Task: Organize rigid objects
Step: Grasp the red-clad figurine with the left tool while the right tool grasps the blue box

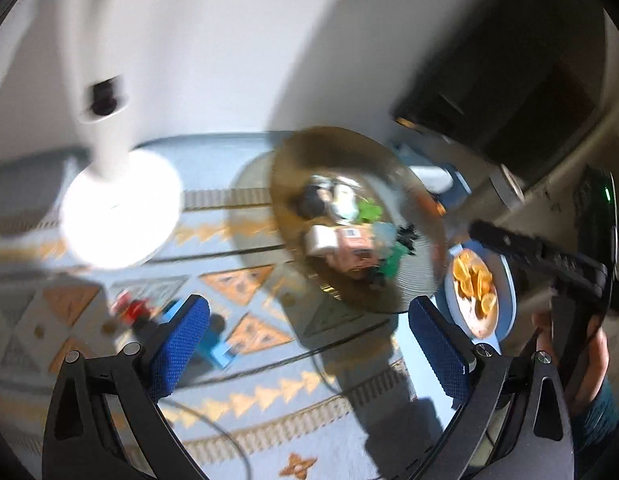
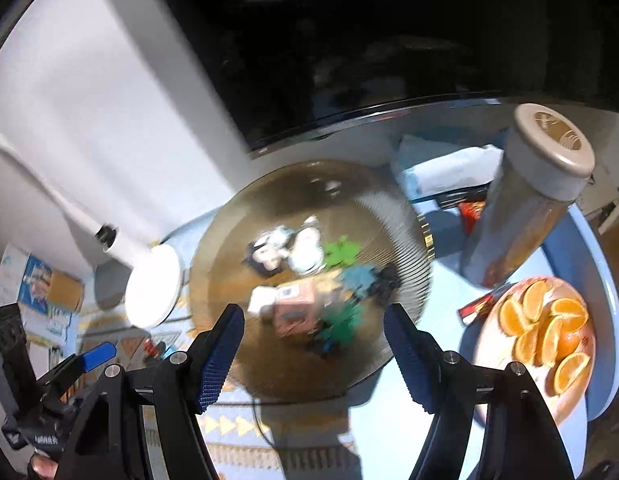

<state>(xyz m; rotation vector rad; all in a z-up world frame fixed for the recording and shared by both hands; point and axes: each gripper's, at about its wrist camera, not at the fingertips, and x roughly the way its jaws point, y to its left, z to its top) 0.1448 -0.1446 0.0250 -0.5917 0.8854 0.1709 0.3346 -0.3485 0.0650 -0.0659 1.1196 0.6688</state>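
A round amber glass bowl (image 2: 237,364) stands on the patterned blue cloth and holds several small toys: a pink block (image 2: 295,306), green pieces (image 2: 341,254) and a black-and-white figure (image 2: 265,256). The bowl also shows in the left wrist view (image 1: 293,168). My right gripper (image 2: 313,354) is open and empty, its jaws apart above the bowl's near rim. My left gripper (image 1: 309,344) is open and empty, just before the bowl. A small red toy (image 1: 133,310) and a light blue piece (image 1: 215,344) lie on the cloth by its left finger. Both views are blurred.
A white lamp base (image 1: 121,208) stands left of the bowl. A plate of orange slices (image 2: 549,332) sits at the right, with a tall lidded jar (image 2: 525,196) behind it. A dark screen (image 2: 349,40) fills the back. A thin cable (image 2: 261,420) runs over the cloth.
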